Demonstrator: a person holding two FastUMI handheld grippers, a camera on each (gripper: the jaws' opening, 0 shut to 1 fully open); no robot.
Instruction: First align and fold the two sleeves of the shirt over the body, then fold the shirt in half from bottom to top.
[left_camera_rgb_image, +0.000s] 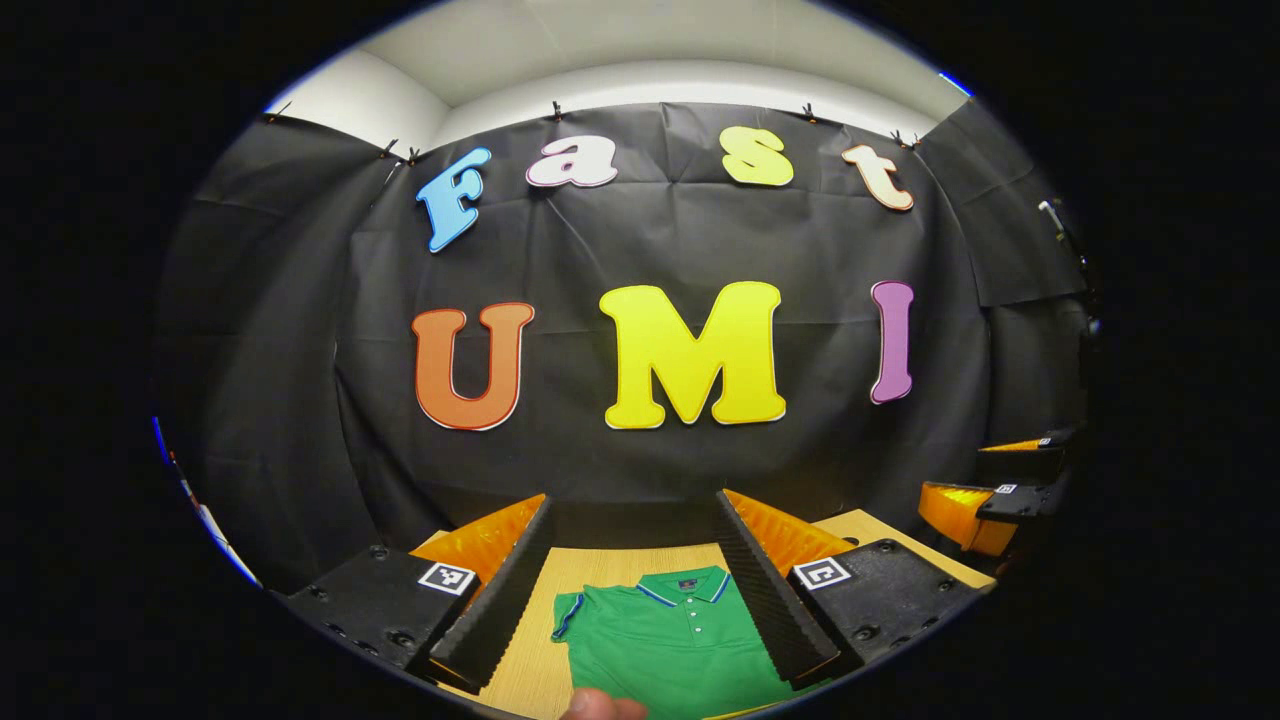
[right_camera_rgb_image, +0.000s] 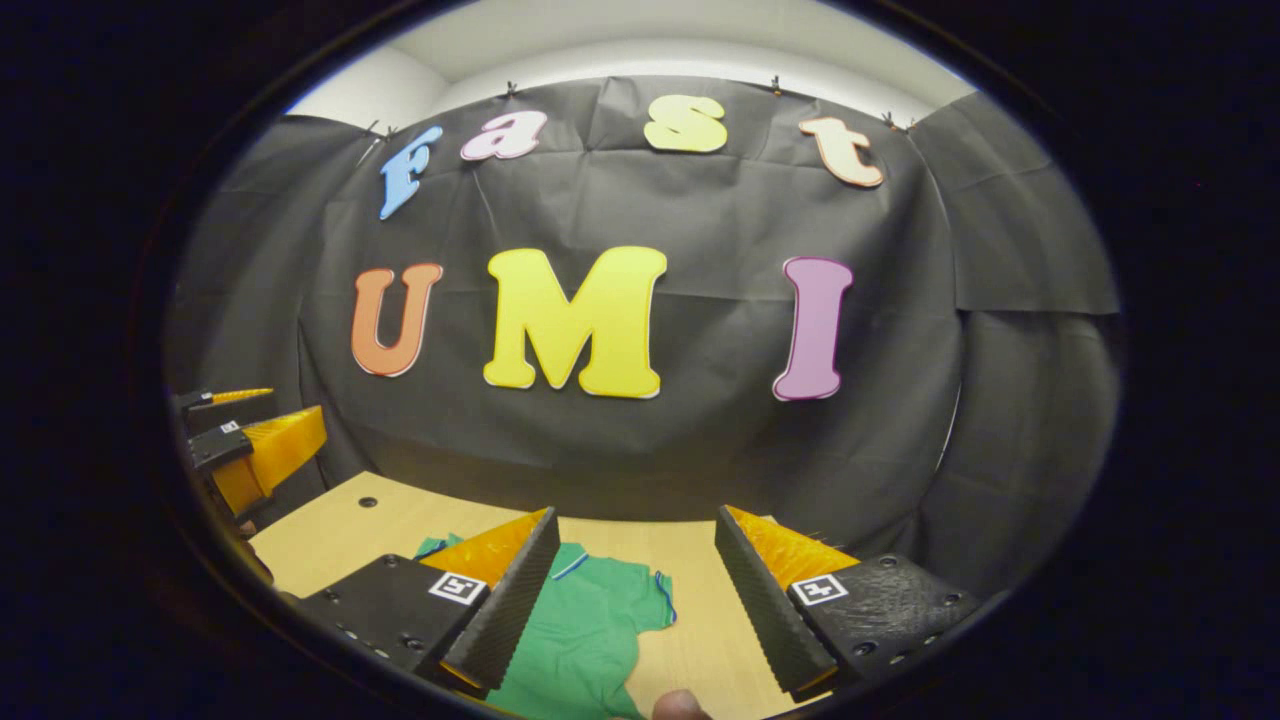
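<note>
Wooden table (right_camera_rgb_image: 690, 640) w/ green shirt (left_camera_rgb_image: 660, 640) flat, sleeves out; left gripper (left_camera_rgb_image: 635, 570) & right gripper (right_camera_rgb_image: 635, 590) apart, empty — sleeve fold next.

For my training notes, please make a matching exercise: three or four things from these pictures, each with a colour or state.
Things:
1. shirt
2. table
3. left tongs
4. collar

Descriptions:
a. light wood
b. open, holding nothing
c. green, lying flat
d. blue edge stripe

Pairs: 1-c, 2-a, 3-b, 4-d
</note>
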